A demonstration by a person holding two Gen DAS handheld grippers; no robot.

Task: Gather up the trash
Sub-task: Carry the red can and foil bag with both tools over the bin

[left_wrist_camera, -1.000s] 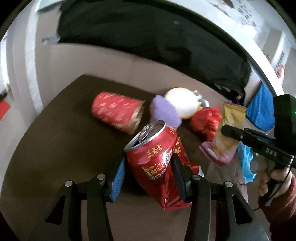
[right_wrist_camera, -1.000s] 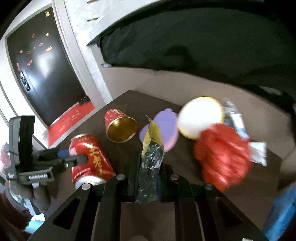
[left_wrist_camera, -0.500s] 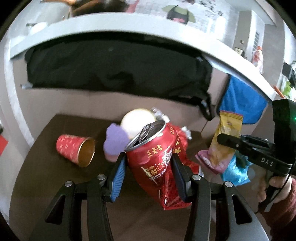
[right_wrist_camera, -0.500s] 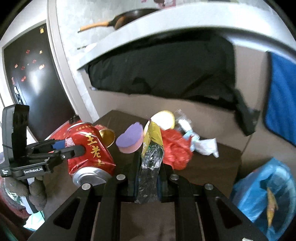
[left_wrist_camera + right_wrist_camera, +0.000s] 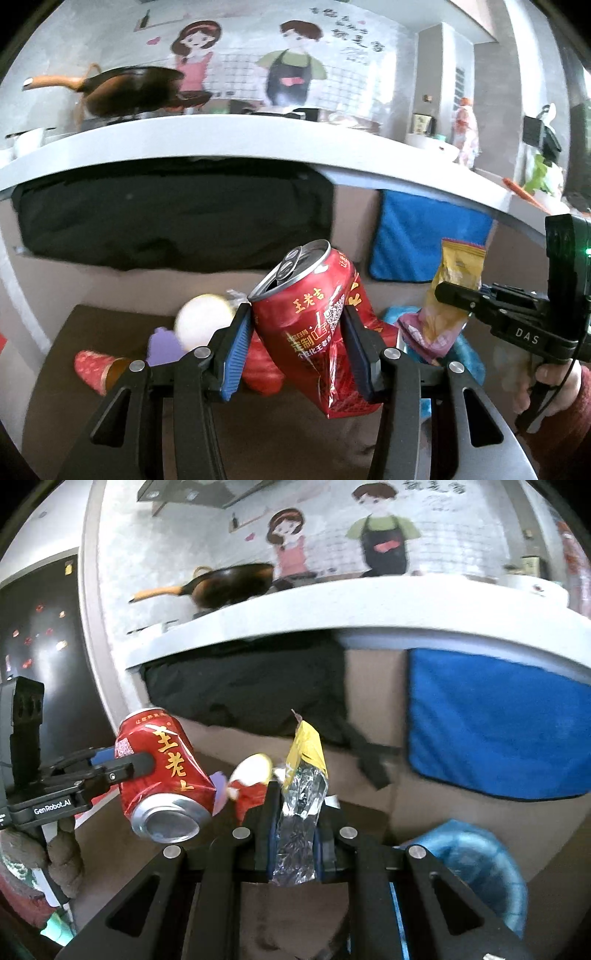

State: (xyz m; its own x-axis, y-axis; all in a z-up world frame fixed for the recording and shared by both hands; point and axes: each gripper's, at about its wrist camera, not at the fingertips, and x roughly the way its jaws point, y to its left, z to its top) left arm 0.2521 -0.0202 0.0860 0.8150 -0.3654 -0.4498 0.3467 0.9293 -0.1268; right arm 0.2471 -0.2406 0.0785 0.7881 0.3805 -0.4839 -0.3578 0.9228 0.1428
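A dented red drink can (image 5: 314, 317) hangs above the brown table (image 5: 92, 424), with my left gripper (image 5: 295, 332) shut on its sides. From the right wrist view the same can (image 5: 166, 771) and left gripper (image 5: 136, 766) show at the left, held by a hand. My right gripper (image 5: 299, 812) is shut on a yellow and silver snack wrapper (image 5: 306, 753), which stands up between the pads. In the left wrist view that wrapper (image 5: 458, 266) and the right gripper (image 5: 448, 295) sit at the right.
On the table lie a red paper cup (image 5: 92, 365), a purple piece (image 5: 162, 343), a white round thing (image 5: 203, 319) and a red crumpled bag (image 5: 262, 369). A blue-lined bin (image 5: 472, 867) stands low at the right. Behind are a black cloth (image 5: 166, 214), a blue towel (image 5: 424, 236) and a white counter (image 5: 221, 136).
Both grippers have risen and swung right with their loads. The table trash has dropped lower in view, and the counter, wall and blue bin have come into sight.
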